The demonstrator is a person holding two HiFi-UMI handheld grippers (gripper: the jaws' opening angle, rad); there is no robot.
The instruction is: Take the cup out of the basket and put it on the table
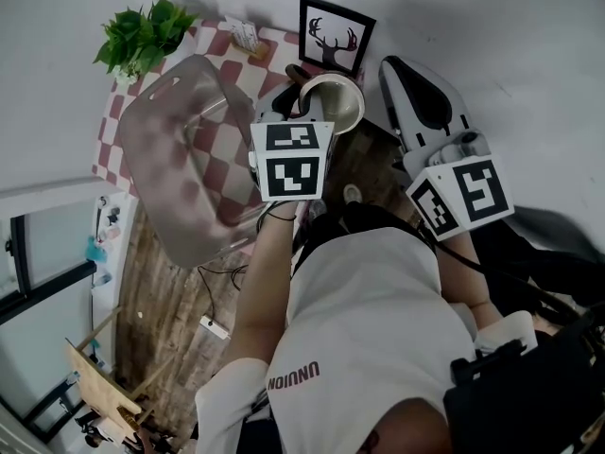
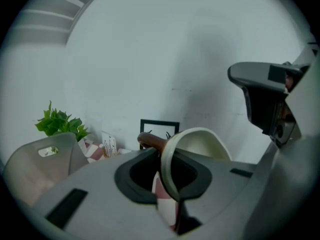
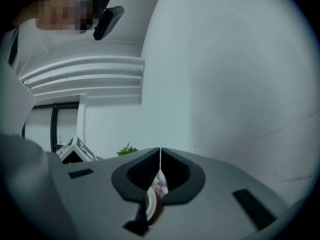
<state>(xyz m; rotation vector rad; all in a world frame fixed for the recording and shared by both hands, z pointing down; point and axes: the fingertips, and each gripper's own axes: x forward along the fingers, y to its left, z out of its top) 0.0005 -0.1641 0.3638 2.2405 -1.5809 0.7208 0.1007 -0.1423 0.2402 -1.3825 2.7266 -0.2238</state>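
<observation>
1. Pinching the rim of the cup [image 2: 202,144] between the barely parted jaws of the left gripper [image 2: 172,184], one jaw inside the wall and one outside, probably for a firm hold clear of the brown handle.
2. Holding the cup tilted, already out of the basket [image 1: 180,159] and just right of it, seemingly readying a set-down on the checkered table [image 1: 241,60] beneath the basket.
3. Parking the right gripper [image 3: 160,161] further right of the basket, jaws pressed together on nothing, apparently out of the cup's way.
</observation>
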